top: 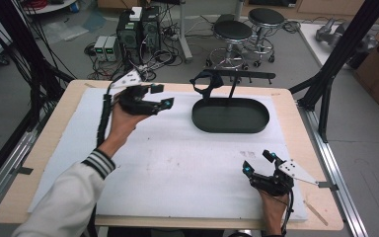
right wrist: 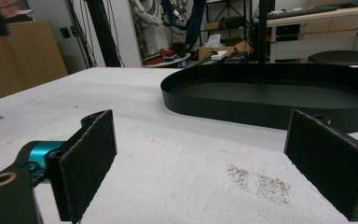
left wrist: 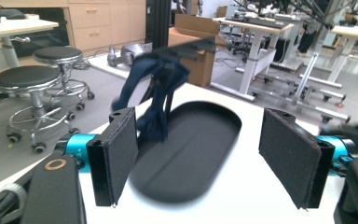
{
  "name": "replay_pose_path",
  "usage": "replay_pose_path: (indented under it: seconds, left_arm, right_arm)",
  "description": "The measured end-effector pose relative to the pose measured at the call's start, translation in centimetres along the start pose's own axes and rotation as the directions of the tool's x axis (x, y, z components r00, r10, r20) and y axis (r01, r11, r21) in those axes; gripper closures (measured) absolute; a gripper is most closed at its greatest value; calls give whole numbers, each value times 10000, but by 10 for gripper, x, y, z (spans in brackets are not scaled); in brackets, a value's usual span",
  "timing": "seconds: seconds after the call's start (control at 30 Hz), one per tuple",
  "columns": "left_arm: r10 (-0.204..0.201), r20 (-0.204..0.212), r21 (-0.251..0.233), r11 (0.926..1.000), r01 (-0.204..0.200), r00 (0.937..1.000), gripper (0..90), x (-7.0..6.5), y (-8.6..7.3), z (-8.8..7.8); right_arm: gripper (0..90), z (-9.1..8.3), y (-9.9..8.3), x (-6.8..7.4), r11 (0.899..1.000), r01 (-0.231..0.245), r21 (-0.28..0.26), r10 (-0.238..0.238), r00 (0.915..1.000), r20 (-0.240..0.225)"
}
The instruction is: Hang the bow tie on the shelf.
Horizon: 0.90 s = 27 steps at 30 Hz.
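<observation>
A dark cloth item (top: 203,84) is seen draped from the arm of a black stand (top: 237,75), whose oval tray base (top: 230,115) rests on the white mat of the bench (top: 177,168) towards its far side. The left claw (top: 159,96) is held just to the left of it with its jaws spread wide and nothing between them; in the left gripper view the cloth (left wrist: 154,93) hangs beyond the pads, untouched. The right claw (top: 257,163) is rested near the bench's near right corner, also spread and empty, well apart from the tray.

The chief risk is judged to be the loosely hung cloth (only draped, it seems): it could be brushed off the arm into the tray, or the stand's thin post (top: 233,88) could be caught and the whole stand tipped or dragged. The post stands right beside the cloth and hampers a clean approach. Stools (top: 233,39) and cabling on the floor beyond are well clear of the work.
</observation>
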<state>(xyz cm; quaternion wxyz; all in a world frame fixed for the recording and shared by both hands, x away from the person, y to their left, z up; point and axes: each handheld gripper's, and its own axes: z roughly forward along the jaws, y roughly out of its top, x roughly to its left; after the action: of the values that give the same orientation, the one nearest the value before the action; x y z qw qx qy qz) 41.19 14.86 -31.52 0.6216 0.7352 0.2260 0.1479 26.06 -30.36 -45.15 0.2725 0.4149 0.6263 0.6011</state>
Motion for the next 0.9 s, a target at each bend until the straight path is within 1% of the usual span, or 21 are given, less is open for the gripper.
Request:
replay_pose_path:
  seconds: [0.07,0.13,0.2,0.27,0.3,0.33,0.37,0.4,0.47,0.53,0.57,0.63,0.7,0.73,0.77,0.8,0.9]
  left_arm:
    - [125,-60,-45,9999,-126,9999,283,-2,-10,-24]
    - [344,-328,-22,9994,-345,9989,281,-5,-20,-49]
    - [347,-519,-177,9992,-357,9980,275,-9,-32,-74]
    - [354,-832,-270,9989,-377,9959,269,-14,-46,-96]
    - [441,-1012,-310,9984,-474,9939,267,-16,-53,-106]
    - [611,-1346,-204,9977,-644,9890,267,-20,-63,-117]
    - [661,-1474,-168,9975,-693,9869,259,-22,-70,-124]
    - [663,-1582,-192,9974,-702,9852,250,-25,-80,-131]
    - [704,-1809,-85,9973,-732,9810,244,-30,-99,-145]
    - [615,-1995,-111,9978,-650,9780,238,-32,-119,-156]
    - [514,-2131,-69,9985,-541,9757,236,-32,-129,-161]
    - [464,-2281,-15,9988,-480,9725,224,-32,-140,-167]
    - [390,-2439,-31,9992,-410,9690,223,-32,-147,-173]
    - [296,-2422,-125,9994,-336,9698,220,-32,-150,-175]
    - [294,-2435,-126,9994,-335,9695,218,-32,-153,-176]
    - [354,-2505,-113,9992,-395,9675,217,-32,-155,-176]
    - [156,-2619,-326,9992,-250,9650,193,-31,-162,-173]
  right_arm:
    - [81,0,0,0,10000,-11,2,11,10000,6]
    - [81,0,0,1,10000,-26,14,26,10000,33]
    - [81,0,0,1,9999,104,-8,-104,9999,79]
    - [81,0,0,2,9999,157,20,-158,9998,137]
    - [81,0,0,3,9999,152,28,-153,9997,175]
    - [81,1,0,2,9998,205,17,-205,9996,170]
    - [81,1,0,3,9998,169,70,-170,9997,200]
    - [81,1,0,2,9998,210,25,-211,9996,211]
    - [80,1,0,3,9998,213,32,-214,9994,270]
    - [81,0,0,4,9997,232,40,-233,9993,296]
    - [81,0,0,4,9996,265,41,-267,9991,332]
    - [81,1,0,5,9997,261,21,-262,9989,387]
    - [81,1,0,5,9996,295,36,-296,9987,414]
    - [81,1,0,5,9995,303,43,-305,9987,418]
    - [81,1,0,5,9995,313,46,-314,9986,430]
    - [81,1,0,5,9995,299,37,-301,9986,440]
    - [81,1,0,5,9995,311,29,-312,9985,456]
